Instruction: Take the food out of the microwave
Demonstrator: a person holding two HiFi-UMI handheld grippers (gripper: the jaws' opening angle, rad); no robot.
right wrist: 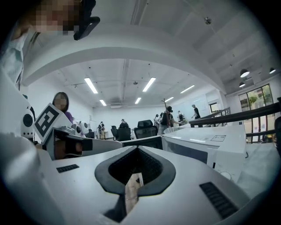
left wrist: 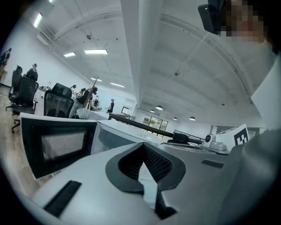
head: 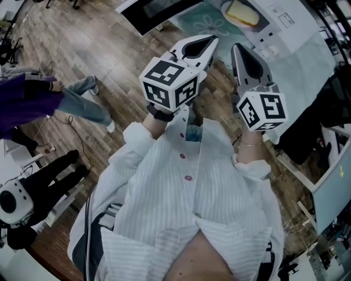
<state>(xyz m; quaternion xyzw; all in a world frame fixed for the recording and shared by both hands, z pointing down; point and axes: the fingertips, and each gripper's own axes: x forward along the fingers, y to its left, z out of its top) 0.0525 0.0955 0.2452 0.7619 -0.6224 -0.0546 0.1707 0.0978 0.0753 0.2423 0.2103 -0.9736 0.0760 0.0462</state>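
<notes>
Food (head: 242, 13) lies at 12 o'clock; left gripper (head: 211, 40) and right gripper (head: 237, 48), side by side, jaws pressed together, empty, point toward it

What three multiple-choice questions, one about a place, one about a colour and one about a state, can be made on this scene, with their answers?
1. Where is the yellow food in the head view?
A. At the bottom edge
B. Near the top edge, beyond the left tongs and the right tongs
C. At the left edge

2. What colour is the person's shirt?
A. Red
B. Black
C. White with thin stripes

3. How do the two tongs stand?
A. Both shut, empty
B. Both wide open
C. The left shut on the food

Answers:
1 B: the food lies ahead of the tips, beside the microwave.
2 C: pale striped cloth fills the lower part of the head view.
3 A: each gripper view shows the tips together with nothing gripped.
</notes>
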